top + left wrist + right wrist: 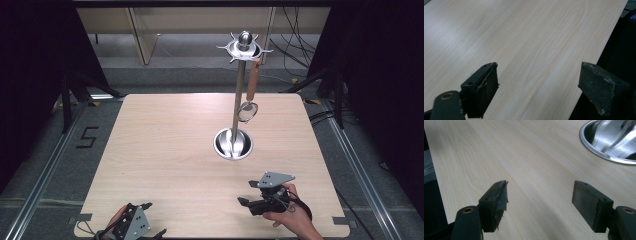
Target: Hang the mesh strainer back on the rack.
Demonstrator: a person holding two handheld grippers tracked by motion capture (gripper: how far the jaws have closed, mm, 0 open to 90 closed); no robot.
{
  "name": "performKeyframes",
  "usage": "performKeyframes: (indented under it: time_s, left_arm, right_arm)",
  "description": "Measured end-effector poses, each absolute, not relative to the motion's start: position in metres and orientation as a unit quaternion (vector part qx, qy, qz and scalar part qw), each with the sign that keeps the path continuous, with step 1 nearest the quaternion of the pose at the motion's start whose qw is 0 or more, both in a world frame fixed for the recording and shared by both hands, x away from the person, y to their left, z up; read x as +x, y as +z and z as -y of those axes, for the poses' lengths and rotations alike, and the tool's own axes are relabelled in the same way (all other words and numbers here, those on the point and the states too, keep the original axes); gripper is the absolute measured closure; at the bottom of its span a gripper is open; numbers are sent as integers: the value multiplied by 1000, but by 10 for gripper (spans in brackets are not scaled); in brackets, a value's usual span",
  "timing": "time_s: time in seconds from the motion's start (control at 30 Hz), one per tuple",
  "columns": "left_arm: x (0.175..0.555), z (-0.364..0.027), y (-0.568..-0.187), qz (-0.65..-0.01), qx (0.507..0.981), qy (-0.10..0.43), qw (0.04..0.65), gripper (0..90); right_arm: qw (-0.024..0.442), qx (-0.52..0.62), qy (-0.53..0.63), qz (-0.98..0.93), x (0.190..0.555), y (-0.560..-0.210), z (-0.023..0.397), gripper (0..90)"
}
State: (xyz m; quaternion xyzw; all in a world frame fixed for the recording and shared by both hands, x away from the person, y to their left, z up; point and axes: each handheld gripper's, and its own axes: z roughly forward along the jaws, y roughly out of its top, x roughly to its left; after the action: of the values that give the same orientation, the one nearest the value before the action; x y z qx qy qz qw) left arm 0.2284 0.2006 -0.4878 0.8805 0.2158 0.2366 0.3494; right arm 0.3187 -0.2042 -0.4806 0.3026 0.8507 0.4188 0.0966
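At the bottom of the high view, the left gripper (150, 220) and right gripper (248, 192) are held released over the desk (165, 150), grasping nothing. At centre, a steel bowl base (233, 144) carries an upright pole (238, 95). From its top rack (244, 47) a wooden-handled strainer (249, 97) is hung.

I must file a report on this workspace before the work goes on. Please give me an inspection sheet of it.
Surface: pale wooden table, bare around the stand.
Job's things: tall steel utensil stand with round dish base; small strainer with brown wooden handle hanging from the stand's top ring.
Clutter: nothing seen.
Grippers: left gripper open, empty, at the near table edge; right gripper open, empty, near the base.
Cables: black cables on the floor behind.
Surroundings: grey floor, black curtains.
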Motion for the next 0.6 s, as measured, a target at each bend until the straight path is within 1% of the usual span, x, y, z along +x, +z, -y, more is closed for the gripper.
performKeyframes:
  time_s: [0.03,0.2,0.27,0.33,0.6]
  left_arm:
    - [228,-201,-488,-216,880,237,350,153]
    - [229,-201,-488,-216,881,237,349,153]
    - [229,-201,-488,-217,880,241,348,153]
    - [229,-201,-488,-217,879,240,349,153]
    - [229,-201,-488,-216,881,241,344,153]
  right_arm:
    - [92,303,414,-853,318,-480,205,296]
    - [105,300,411,-854,316,-482,205,296]
    - [97,305,409,-855,316,-482,205,296]
    - [105,300,410,-855,316,-482,205,296]
    - [100,298,407,-858,317,-484,204,296]
